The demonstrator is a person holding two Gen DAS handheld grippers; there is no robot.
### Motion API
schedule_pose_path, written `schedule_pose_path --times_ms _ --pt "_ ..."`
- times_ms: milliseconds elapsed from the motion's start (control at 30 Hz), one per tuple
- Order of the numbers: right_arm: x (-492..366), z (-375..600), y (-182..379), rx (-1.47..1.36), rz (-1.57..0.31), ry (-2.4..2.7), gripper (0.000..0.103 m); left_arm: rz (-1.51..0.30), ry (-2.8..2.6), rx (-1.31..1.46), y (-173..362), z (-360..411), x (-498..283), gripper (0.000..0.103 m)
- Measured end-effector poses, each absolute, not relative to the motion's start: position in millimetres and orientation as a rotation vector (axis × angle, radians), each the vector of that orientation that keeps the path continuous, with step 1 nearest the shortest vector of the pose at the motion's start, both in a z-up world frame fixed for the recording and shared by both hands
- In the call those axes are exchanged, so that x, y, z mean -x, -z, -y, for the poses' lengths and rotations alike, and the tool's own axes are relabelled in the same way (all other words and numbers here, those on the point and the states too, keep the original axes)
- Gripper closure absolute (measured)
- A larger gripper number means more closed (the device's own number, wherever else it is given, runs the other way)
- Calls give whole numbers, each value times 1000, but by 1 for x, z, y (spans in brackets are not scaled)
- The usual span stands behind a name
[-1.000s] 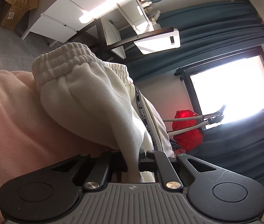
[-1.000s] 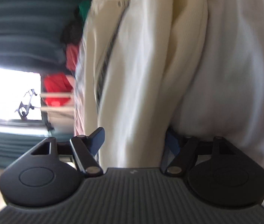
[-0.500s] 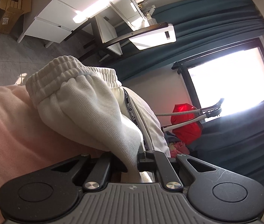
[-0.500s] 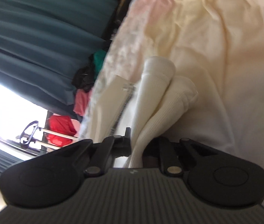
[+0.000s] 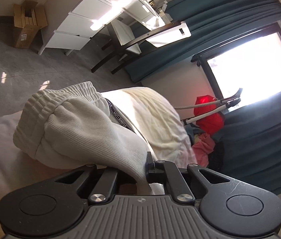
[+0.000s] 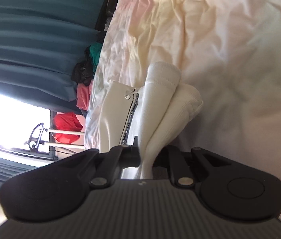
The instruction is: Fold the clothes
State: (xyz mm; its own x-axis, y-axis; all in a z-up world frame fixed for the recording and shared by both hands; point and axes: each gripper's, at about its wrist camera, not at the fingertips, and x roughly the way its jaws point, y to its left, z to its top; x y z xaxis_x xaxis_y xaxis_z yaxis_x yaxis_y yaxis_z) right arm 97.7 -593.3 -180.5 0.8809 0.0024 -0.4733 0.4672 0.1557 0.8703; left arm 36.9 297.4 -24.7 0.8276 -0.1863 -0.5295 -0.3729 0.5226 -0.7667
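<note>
White ribbed sweatpants [image 5: 84, 131] with an elastic waistband and a dark lettered side tape lie bunched on the pale bed sheet [image 5: 1, 159]. My left gripper [image 5: 140, 171] is shut on a fold of the pants near the waistband. In the right wrist view the same pants [image 6: 160, 103] show two ribbed cuffs and the lettered tape. My right gripper [image 6: 146, 159] is shut on the cuff end of the legs, just above the sheet [image 6: 229, 49].
A pile of clothes, red [image 5: 208, 115], pink and dark, lies by the teal curtains [image 5: 259, 139] and bright window. A white desk [image 5: 92, 20], a chair [image 5: 140, 37] and cardboard boxes [image 5: 29, 23] stand on the grey floor beyond the bed edge.
My right gripper closed on the pants' cuff end and drew back, so the cuffs and sheet came into view. My left gripper kept its hold and shifted; more floor and bed show.
</note>
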Motion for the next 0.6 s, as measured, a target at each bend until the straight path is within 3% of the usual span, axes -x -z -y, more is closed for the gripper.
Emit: schedule_pose_path --times_ms 200,367,533,600 --pt "-95 594 187 -1331 -458 356 91 -667 -107 876 46 -295 -10 95" --pt "-92 598 193 -1327 -452 347 91 -703 -96 707 34 -274 2 84" --pt "-86 603 192 -1349 -409 338 91 -784 -97 538 15 -260 26 43" --pt "-84 603 190 -1348 -397 334 91 -784 -108 477 6 -259 40 38"
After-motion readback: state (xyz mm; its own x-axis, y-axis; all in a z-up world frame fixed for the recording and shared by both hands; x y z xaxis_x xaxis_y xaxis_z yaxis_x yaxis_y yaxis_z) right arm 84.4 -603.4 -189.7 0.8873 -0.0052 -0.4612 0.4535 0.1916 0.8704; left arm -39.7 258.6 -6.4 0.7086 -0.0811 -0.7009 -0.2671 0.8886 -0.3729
